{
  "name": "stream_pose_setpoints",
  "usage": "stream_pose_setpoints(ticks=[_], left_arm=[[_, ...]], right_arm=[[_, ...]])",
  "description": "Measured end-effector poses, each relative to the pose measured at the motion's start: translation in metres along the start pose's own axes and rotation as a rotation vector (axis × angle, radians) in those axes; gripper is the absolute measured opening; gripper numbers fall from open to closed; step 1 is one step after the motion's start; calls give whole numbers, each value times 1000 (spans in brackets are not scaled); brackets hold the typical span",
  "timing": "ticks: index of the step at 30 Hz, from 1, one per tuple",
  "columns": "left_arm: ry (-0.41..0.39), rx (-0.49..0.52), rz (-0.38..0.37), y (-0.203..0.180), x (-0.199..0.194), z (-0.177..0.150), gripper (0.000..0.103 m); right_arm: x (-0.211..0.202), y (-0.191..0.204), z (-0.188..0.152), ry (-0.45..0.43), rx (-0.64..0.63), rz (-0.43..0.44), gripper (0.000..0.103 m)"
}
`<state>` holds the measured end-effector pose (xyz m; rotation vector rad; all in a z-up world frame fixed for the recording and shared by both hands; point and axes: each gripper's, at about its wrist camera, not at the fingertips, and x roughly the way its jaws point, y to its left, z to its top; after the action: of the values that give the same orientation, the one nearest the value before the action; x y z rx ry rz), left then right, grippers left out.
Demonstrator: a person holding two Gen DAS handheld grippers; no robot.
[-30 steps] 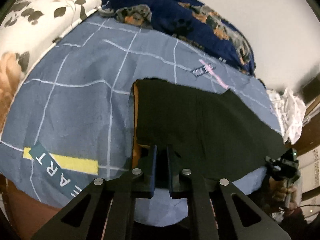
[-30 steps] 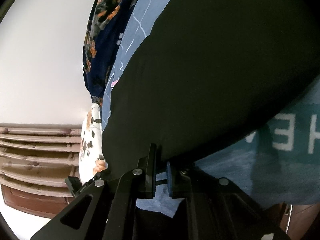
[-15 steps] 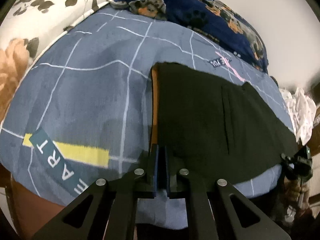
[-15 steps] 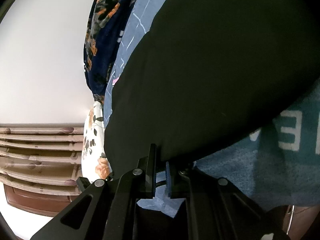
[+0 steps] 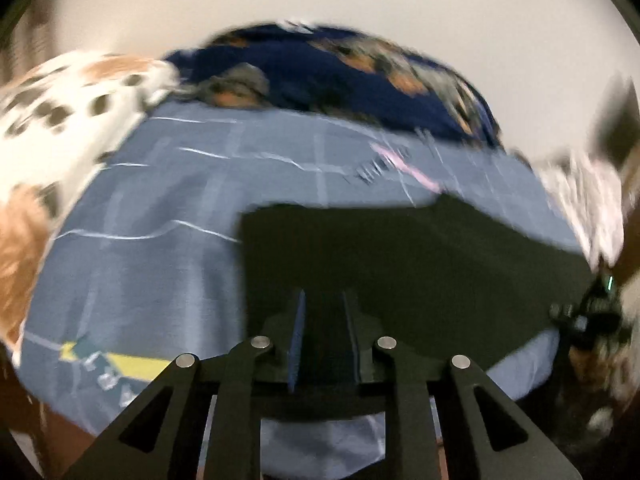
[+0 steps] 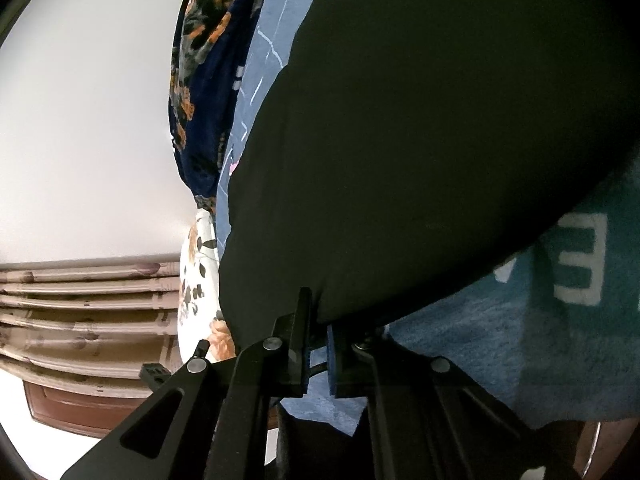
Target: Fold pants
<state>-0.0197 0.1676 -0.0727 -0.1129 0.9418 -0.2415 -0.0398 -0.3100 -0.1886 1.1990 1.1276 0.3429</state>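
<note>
The black pants [image 5: 400, 260] lie flat on a blue-grey bedsheet [image 5: 160, 240]. In the blurred left wrist view, my left gripper [image 5: 324, 300] hovers over the pants' near edge. Its jaws are opening: a gap shows between the blue pads, and I see only flat black cloth through it, not pinched. Far right in that view is my right gripper [image 5: 580, 320], at the pants' other end. In the right wrist view the pants [image 6: 440, 140] fill most of the picture, and the right gripper [image 6: 318, 312] is shut on their near edge.
A white floral pillow [image 5: 60, 128] and a dark blue floral blanket [image 5: 340, 72] lie at the bed's far side. Crumpled white cloth [image 5: 588, 200] sits off the right edge. A wooden slatted headboard [image 6: 80, 308] stands beyond the pillow [image 6: 200, 272].
The left gripper's pads have parted from fully shut, and its view has swung and blurred, with the pants now more centred under it. The right gripper still holds the same edge.
</note>
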Motion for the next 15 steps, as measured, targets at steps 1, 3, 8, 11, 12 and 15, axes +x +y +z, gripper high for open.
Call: stream_pose_setpoints(ticks=[1,3,8,11,12,15], left_arm=[[42,11,5,-5,13,-3,20],[117,-31,-4,0,36,-10,20],[100,-72,-41,8,41,-16,20],[106,-24,-9,1,42,-15,20],[107,-16,-3,0,42,-14,20],[102,-22,-5,2,42,-16,20]], right_arm=[[0,0,0,1,1,2,6],[-1,0,0,3,6,0,7],[-34,-8,7,-70,38,-13,14],[-70,-21,19,-171,61,-41,14],[-86,-30,24,-213,80,-47,11],[-128,-54,36,-311,121,-46,6]])
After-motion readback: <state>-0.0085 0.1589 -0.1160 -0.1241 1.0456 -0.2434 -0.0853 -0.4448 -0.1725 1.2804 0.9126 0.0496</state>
